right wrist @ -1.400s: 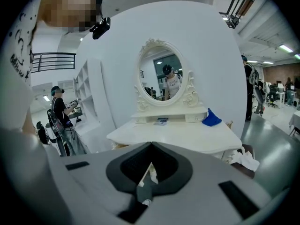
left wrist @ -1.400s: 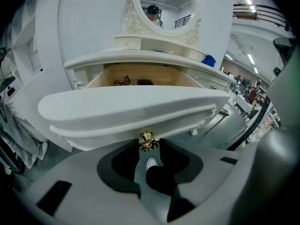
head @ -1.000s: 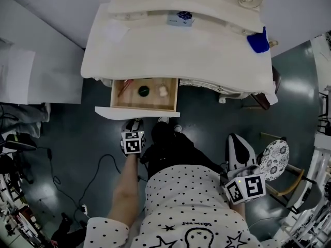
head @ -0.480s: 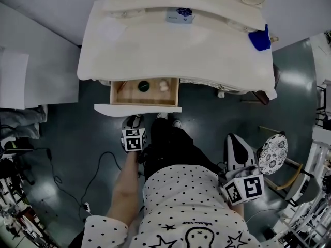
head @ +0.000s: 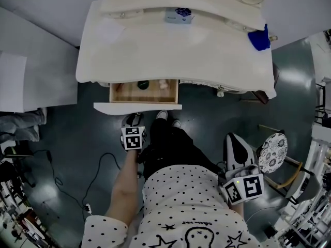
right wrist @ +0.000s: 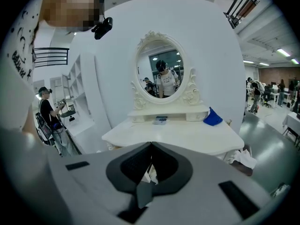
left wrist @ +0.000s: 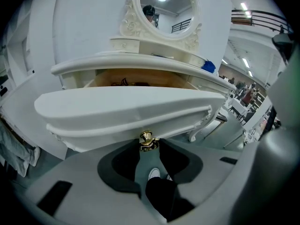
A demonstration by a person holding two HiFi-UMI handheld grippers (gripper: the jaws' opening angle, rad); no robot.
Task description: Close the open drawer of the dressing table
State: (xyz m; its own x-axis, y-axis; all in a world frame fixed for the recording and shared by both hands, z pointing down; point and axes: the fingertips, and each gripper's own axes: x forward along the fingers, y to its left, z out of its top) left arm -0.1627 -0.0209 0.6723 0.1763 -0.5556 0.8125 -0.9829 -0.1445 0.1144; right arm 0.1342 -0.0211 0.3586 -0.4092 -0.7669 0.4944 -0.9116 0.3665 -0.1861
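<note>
Under the left half of the white desk (head: 170,50) the drawer (head: 120,93) sits part open, pulled out toward the near side; its long axis runs left-right, the white front panel (head: 137,106) faces near, and the wooden box opens upward; the far part of the box is tucked under the desk edge, so only a near strip of the inside shows; a dark round item (head: 143,84) and a pale item (head: 163,83) lie inside, both partly cut by the desk edge, too small to identify; left tool (head: 133,119) is just near the front panel, pointing far and down at it; in the left gripper view a gold knob (left wrist: 147,139) at the panel's lower middle sits between the tool's tips, tips clenched on it from both sides; in the head view the knob is hidden by the panel; right tool (head: 232,138) is well apart at near right beside the person's torso, jaws pressed together, gripping nothing; blue cloth (head: 258,39) on the desk's far right; small box (head: 178,16) on the far shelf; oval mirror (right wrist: 161,71) behind, barely in the head view.
</note>
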